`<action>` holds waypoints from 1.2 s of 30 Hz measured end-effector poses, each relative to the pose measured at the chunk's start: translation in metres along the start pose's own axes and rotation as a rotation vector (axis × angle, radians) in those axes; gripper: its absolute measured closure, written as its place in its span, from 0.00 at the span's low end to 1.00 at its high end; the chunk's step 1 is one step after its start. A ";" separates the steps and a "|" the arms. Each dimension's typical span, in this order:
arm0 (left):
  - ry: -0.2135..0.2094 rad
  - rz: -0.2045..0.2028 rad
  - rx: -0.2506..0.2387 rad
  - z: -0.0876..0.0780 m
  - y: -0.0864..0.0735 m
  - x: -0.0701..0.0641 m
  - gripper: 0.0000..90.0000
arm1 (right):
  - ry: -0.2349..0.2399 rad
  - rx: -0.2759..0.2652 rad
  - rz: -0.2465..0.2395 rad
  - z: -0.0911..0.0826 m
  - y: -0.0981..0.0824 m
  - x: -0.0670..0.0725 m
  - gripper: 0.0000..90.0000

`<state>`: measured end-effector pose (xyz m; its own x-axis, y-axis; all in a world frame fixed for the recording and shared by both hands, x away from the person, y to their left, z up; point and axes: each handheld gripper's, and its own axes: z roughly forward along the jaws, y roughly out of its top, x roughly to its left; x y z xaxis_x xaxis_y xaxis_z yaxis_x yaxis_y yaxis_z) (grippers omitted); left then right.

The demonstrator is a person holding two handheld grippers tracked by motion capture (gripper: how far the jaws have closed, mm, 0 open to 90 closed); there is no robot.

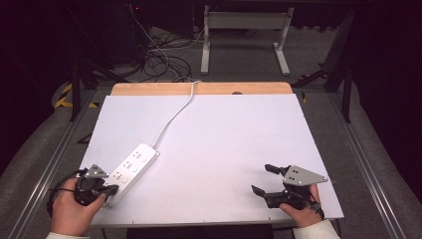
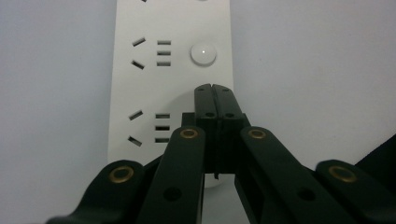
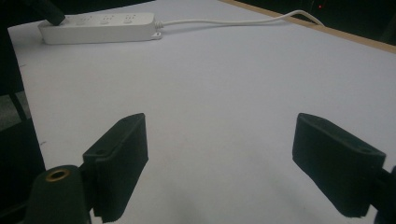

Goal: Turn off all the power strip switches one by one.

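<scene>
I am looking at a big white surface (image 1: 224,149) with a wooden edge at its far side. It is carrying a long white power strip (image 1: 130,171), and the strip is lying flat and slanting, close to the near left corner. A white cord (image 1: 174,115) is running from the far end of the strip, away across the surface and over the far edge.

My left gripper (image 1: 110,189) is sitting at the near end of the power strip. In the left gripper view the left gripper (image 2: 215,88) is showing its two black jaws pressed flat together, with no gap and nothing between them. The closed tips are lying right over the power strip (image 2: 173,79), on the side with the buttons. A round white button (image 2: 203,54) is sitting just past the tips. Two groups of plug slots are lying beside the jaws on their left, one near the tips and one farther along. I cannot tell if the tips are touching the strip or hanging just above it.

My right gripper (image 1: 263,179) is resting near the front right corner, well apart from the strip. In the right gripper view the right gripper (image 3: 219,163) is holding its jaws wide apart with just bare white surface between them. The power strip (image 3: 98,27) is lying far ahead of these jaws, off to their left.
</scene>
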<state>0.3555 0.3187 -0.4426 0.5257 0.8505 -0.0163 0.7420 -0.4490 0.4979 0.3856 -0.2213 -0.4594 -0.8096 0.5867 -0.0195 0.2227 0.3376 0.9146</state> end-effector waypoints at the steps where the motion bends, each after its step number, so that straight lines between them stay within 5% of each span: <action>1: 0.000 0.000 0.000 0.000 0.000 0.000 1.00 | 0.001 -0.001 0.000 0.000 0.000 0.000 0.21; 15: 0.012 0.016 0.003 0.002 0.000 -0.002 1.00 | 0.007 -0.005 0.000 -0.001 -0.001 0.000 0.21; 18: 0.053 0.040 0.001 0.002 0.002 -0.006 1.00 | 0.004 -0.001 -0.001 0.000 -0.001 0.000 0.21; 24: -0.021 0.011 -0.134 -0.005 0.004 -0.002 1.00 | -0.001 0.000 0.002 0.001 0.000 -0.001 0.21; 36: -0.038 0.038 -0.160 -0.001 0.026 -0.009 1.00 | -0.001 0.004 -0.002 0.000 0.000 0.000 0.21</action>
<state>0.3696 0.2993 -0.4287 0.5696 0.8215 -0.0262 0.6472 -0.4286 0.6304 0.3862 -0.2214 -0.4600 -0.8097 0.5864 -0.0221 0.2230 0.3423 0.9127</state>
